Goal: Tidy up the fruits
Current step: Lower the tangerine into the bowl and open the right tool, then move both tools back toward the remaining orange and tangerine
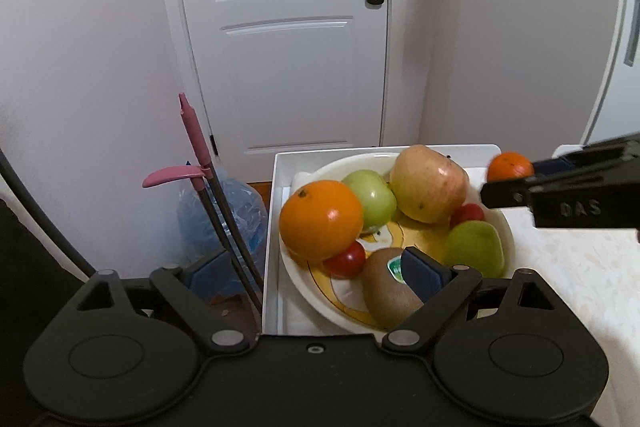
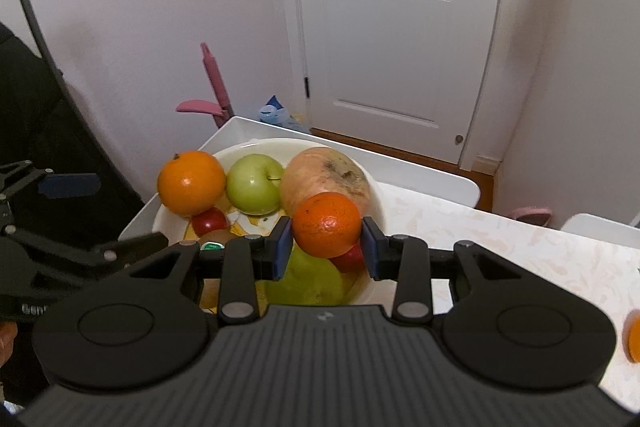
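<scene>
A white bowl (image 1: 507,227) (image 2: 376,195) holds a big orange (image 1: 320,219) (image 2: 191,183), a green apple (image 1: 370,199) (image 2: 254,183), a large yellow-red apple (image 1: 428,183) (image 2: 324,171), a kiwi (image 1: 390,291), a green pear-like fruit (image 1: 474,247) and two small red tomatoes (image 1: 346,261). My right gripper (image 2: 326,247) (image 1: 520,183) is shut on a tangerine (image 2: 326,225) (image 1: 510,167), held above the bowl's right side. My left gripper (image 1: 314,273) stands open and holds nothing. Its right pad is over the kiwi and its left pad is past the tray's left edge.
The bowl sits in a white tray (image 1: 276,227) at the corner of a pale patterned table (image 2: 500,239). Another orange fruit (image 2: 634,337) lies at the table's right edge. A pink-handled tool (image 1: 196,143) and a blue bag (image 1: 224,211) stand on the floor by the white door (image 1: 288,27).
</scene>
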A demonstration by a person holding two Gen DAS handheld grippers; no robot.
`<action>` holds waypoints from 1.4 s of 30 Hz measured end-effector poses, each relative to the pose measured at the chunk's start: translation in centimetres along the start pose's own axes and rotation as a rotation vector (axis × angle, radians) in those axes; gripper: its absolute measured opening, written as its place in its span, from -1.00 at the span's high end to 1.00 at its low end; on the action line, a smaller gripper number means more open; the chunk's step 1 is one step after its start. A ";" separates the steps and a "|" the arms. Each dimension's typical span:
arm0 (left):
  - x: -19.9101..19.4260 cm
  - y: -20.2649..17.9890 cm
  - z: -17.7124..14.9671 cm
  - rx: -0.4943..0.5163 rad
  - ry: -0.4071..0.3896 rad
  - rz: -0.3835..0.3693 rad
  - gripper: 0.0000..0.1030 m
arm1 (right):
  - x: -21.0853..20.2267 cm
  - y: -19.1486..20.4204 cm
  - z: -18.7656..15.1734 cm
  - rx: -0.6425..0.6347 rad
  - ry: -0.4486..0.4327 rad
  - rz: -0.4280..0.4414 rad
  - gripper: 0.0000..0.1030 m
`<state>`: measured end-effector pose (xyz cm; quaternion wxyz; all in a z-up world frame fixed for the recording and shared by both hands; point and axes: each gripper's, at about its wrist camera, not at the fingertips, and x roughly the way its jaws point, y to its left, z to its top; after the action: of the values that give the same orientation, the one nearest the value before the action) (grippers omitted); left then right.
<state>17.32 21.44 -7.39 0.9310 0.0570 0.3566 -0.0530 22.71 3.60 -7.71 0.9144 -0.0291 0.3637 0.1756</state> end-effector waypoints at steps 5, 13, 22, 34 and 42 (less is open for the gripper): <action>-0.5 -0.1 -0.5 0.009 -0.005 -0.017 -0.83 | 1.1 1.1 0.3 -0.017 0.005 0.031 0.00; -0.3 -0.1 -1.1 0.020 -0.005 -0.020 -0.83 | 2.7 2.1 0.1 -0.018 0.012 0.065 -0.02; -0.5 -0.5 -1.9 0.048 -0.001 -0.017 -0.83 | 0.8 1.2 -0.4 0.017 -0.032 0.034 -0.95; -2.0 -1.2 -1.3 0.039 -0.018 -0.021 -0.83 | -3.3 0.1 -0.5 0.075 -0.043 -0.016 -0.95; -4.3 -3.0 -0.6 0.050 -0.033 -0.011 -0.84 | -7.9 -2.5 -1.5 0.122 -0.068 -0.072 -0.95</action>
<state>13.35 18.81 -5.14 0.9347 0.0775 0.3401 -0.0679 17.25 -1.34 -3.71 0.9320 0.0196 0.3412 0.1210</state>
